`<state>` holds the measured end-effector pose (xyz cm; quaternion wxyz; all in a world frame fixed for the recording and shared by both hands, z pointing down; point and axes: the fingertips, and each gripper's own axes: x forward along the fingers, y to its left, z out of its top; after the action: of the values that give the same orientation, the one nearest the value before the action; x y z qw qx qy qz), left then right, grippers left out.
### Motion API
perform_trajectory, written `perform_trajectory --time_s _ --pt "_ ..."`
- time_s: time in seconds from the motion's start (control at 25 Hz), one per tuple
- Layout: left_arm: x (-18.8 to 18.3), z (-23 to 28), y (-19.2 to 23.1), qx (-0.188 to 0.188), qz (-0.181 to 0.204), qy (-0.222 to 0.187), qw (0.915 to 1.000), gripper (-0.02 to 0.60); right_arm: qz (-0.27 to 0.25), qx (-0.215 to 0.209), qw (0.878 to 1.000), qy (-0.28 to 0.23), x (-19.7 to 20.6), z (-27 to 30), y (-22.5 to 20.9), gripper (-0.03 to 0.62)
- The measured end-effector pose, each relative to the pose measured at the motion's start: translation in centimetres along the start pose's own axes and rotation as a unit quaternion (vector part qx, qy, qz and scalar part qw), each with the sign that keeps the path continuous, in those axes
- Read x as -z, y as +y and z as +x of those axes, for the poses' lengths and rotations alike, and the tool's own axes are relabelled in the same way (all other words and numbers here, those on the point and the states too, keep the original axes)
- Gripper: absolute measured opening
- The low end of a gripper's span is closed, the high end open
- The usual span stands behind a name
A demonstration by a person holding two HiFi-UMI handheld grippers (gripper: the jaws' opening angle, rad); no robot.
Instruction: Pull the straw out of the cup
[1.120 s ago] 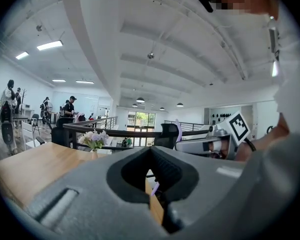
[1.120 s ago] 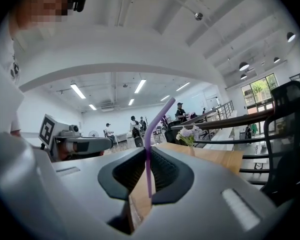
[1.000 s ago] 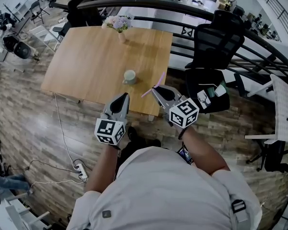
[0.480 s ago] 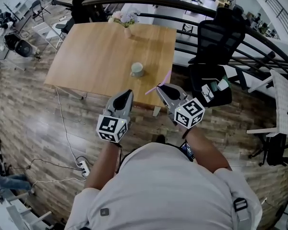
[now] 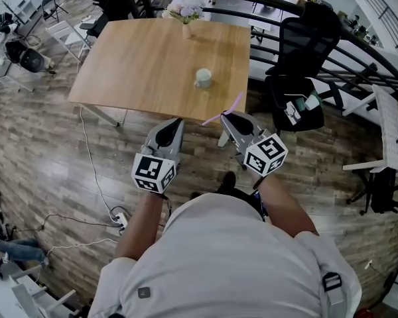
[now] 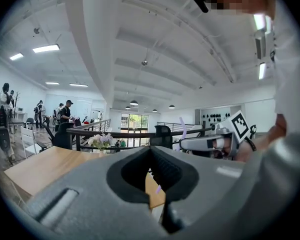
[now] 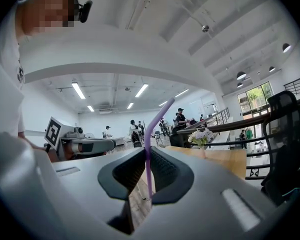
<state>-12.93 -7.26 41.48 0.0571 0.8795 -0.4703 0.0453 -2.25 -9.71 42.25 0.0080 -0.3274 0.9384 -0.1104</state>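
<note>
The pale cup [image 5: 203, 78] stands near the front edge of the wooden table [image 5: 139, 58], with no straw in it. My right gripper [image 5: 226, 116] is shut on the thin purple straw [image 5: 221, 114], which slants across its tip over the floor in front of the table. In the right gripper view the straw [image 7: 151, 129] rises upright between the pads [image 7: 162, 169] of my right gripper [image 7: 148, 156]. My left gripper [image 5: 177, 122] hangs beside it on the left, shut with nothing in it. In the left gripper view its jaws [image 6: 150, 151] meet.
A vase of flowers [image 5: 187, 15] stands at the table's far edge. A black office chair [image 5: 298, 65] and a curved railing [image 5: 331, 32] lie right of the table. A cable and power strip [image 5: 119, 220] lie on the wooden floor at left.
Both grippers have drawn back from the table together and now hang over the floor. The straw stays gripped in the right one. The cup has not moved on the table.
</note>
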Motion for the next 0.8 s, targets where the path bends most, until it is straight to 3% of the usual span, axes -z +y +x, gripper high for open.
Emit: perform_trajectory --time_s 0.36,0.8 --pt "0.9 -5.7 0.4 0.014 -0.005 -0.005 0.9999 0.005 -0.009 0.014 1.0 -0.001 1.4 -0.4 6.1 0.041" --pt "0.9 -8.5 0.6 0.025 0.001 -0.016 0.9996 0.005 -0.025 0.026 0.999 -0.004 1.5 -0.7 9.1 0.041"
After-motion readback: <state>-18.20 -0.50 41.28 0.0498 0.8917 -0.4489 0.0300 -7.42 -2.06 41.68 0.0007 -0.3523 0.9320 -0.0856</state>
